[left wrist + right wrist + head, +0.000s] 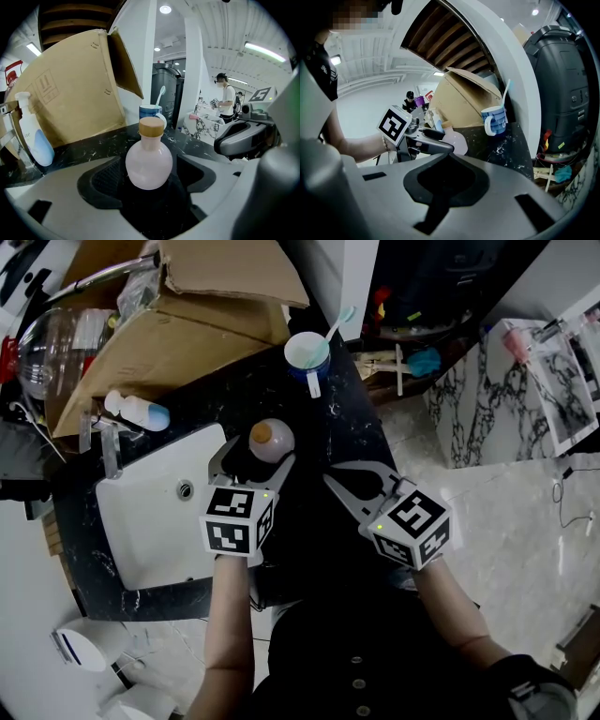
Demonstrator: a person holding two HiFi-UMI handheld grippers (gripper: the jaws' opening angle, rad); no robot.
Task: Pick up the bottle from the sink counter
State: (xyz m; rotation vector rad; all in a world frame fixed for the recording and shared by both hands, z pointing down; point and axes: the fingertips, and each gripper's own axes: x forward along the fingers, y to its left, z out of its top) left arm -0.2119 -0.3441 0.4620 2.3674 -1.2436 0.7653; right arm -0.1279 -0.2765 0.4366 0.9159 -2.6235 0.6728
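Right gripper (330, 480): jaws together, holding nothing, above the black counter (323, 418). Left gripper (254, 454): jaws wide apart, flanking the round pink bottle (271, 439) without clamping it. The bottle stands upright on the counter, just beside the white sink (150, 521). Beyond it are a blue mug (307, 354) and a cardboard box (187, 324).
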